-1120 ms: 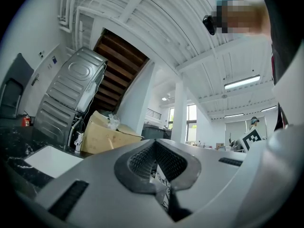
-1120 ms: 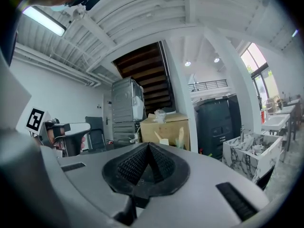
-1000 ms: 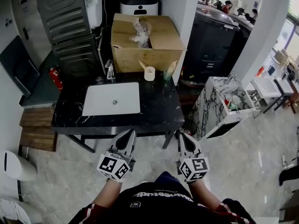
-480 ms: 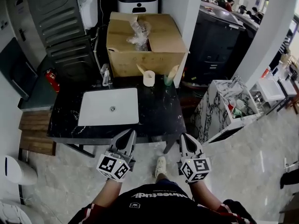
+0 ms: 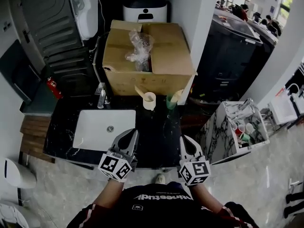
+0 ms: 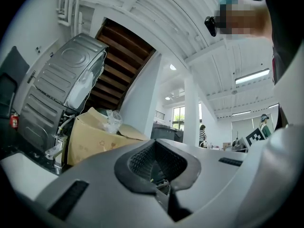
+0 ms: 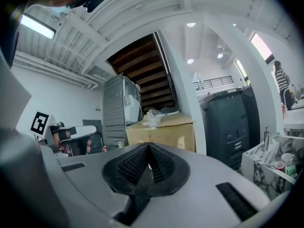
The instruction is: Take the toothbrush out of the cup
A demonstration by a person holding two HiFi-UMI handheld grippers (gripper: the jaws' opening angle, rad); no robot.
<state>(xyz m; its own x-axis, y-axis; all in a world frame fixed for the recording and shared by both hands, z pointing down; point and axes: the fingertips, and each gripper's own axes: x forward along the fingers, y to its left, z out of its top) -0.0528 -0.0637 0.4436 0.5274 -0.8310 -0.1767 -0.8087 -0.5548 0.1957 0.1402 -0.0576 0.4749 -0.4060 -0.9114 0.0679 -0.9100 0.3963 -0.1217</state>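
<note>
Both tools were shut and empty. The left tool [image 5: 130,136] and the right tool [image 5: 185,140] hung side by side over the near edge of the black marble surface [image 5: 156,127], jaws pressed together and pointing toward the back. There was the cream cup [image 5: 149,102] at the far side of the surface, just in front of the open cardboard box [image 5: 166,46]. The toothbrush [image 5: 140,90] stood in it, leaning out to the left. A green cup [image 5: 170,102] sat just beside it on the right, holding a pale item too small to name. The white sink basin [image 5: 95,132] lay at the left, with the faucet [image 5: 101,98] behind it. Both tools were well apart from the cups.
</note>
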